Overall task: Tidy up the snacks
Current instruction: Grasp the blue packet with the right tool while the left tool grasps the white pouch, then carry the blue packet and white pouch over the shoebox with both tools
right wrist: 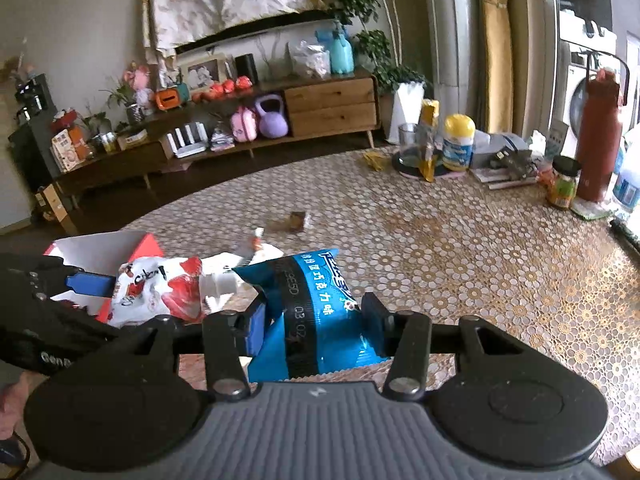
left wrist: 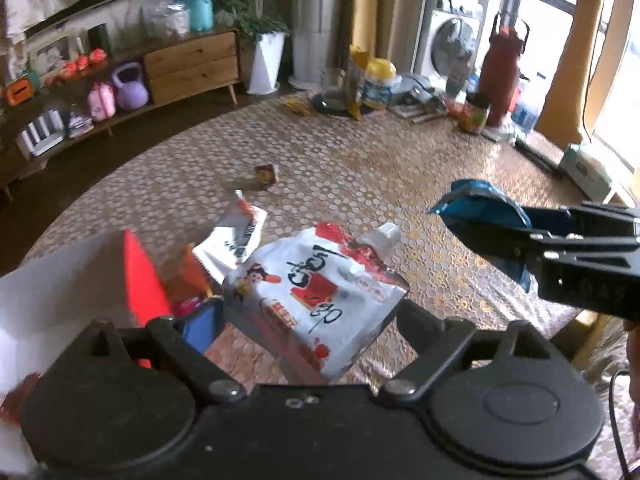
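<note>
Left tool (left wrist: 310,312) clamps a white-red pouch (left wrist: 320,292) beside the red box (left wrist: 140,276); right tool (right wrist: 312,320) clamps a blue packet (right wrist: 312,304).

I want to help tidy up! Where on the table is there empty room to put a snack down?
The big bare stretch of table lies between the small brown snack and the yellow-lid tub and red bottle at the far edge. It is crowded by the red-and-white box, where packets pile up, and along that far edge.
</note>
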A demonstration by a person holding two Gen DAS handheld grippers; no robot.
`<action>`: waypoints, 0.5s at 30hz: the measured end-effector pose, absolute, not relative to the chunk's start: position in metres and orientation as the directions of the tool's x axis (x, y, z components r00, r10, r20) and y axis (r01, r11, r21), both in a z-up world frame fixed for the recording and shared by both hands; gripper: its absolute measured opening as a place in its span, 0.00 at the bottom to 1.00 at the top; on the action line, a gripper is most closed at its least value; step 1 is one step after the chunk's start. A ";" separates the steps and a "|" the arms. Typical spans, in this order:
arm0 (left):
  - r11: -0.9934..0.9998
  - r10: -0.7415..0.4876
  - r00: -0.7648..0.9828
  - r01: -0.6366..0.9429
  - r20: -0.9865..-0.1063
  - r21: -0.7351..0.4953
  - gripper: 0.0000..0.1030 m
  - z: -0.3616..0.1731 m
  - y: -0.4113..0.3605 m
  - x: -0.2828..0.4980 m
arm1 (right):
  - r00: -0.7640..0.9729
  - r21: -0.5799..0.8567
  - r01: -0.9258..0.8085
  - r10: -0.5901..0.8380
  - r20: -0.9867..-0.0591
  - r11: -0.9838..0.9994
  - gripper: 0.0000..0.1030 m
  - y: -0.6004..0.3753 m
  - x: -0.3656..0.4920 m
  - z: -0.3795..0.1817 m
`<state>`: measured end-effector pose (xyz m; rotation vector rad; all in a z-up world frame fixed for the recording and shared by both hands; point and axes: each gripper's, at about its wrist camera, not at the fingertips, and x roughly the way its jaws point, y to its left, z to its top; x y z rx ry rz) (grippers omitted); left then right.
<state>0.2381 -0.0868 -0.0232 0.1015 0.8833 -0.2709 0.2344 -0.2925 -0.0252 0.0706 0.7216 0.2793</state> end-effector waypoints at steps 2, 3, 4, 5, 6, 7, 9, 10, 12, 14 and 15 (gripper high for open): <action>0.965 -0.186 0.617 0.260 -0.764 -0.025 0.89 -0.015 -0.077 0.228 | 0.721 0.153 -0.245 0.286 -0.632 0.957 0.47 -0.284 0.223 -0.016; 0.968 -0.182 0.625 0.250 -0.759 -0.027 0.89 -0.010 -0.071 0.222 | 0.724 0.149 -0.254 0.290 -0.625 0.956 0.47 -0.280 0.218 -0.011; 0.970 -0.178 0.632 0.240 -0.754 -0.028 0.89 -0.006 -0.065 0.217 | 0.726 0.149 -0.263 0.297 -0.620 0.953 0.47 -0.277 0.213 -0.007; 0.972 -0.173 0.639 0.231 -0.750 -0.028 0.89 -0.001 -0.060 0.211 | 0.727 0.150 -0.271 0.304 -0.616 0.951 0.47 -0.272 0.208 -0.004; 0.974 -0.168 0.645 0.223 -0.745 -0.027 0.89 0.003 -0.055 0.206 | 0.728 0.150 -0.277 0.310 -0.612 0.949 0.47 -0.268 0.204 0.000; 0.976 -0.164 0.651 0.215 -0.742 -0.027 0.89 0.006 -0.050 0.201 | 0.728 0.149 -0.286 0.316 -0.608 0.946 0.47 -0.262 0.199 0.003; 0.980 -0.154 0.662 0.196 -0.734 -0.029 0.89 0.012 -0.039 0.192 | 0.727 0.151 -0.304 0.331 -0.602 0.941 0.47 -0.251 0.191 0.009; 0.982 -0.147 0.666 0.184 -0.731 -0.029 0.89 0.015 -0.033 0.187 | 0.726 0.151 -0.314 0.339 -0.598 0.937 0.47 -0.245 0.185 0.012; 0.986 -0.129 0.673 0.162 -0.728 -0.025 0.89 0.020 -0.021 0.178 | 0.723 0.149 -0.334 0.355 -0.593 0.931 0.47 -0.233 0.178 0.016; 0.990 -0.109 0.678 0.140 -0.727 -0.018 0.89 0.024 -0.010 0.170 | 0.717 0.152 -0.352 0.370 -0.591 0.924 0.47 -0.220 0.170 0.019; 0.991 -0.102 0.678 0.131 -0.728 -0.016 0.89 0.026 -0.004 0.165 | 0.712 0.153 -0.362 0.379 -0.592 0.920 0.47 -0.214 0.167 0.020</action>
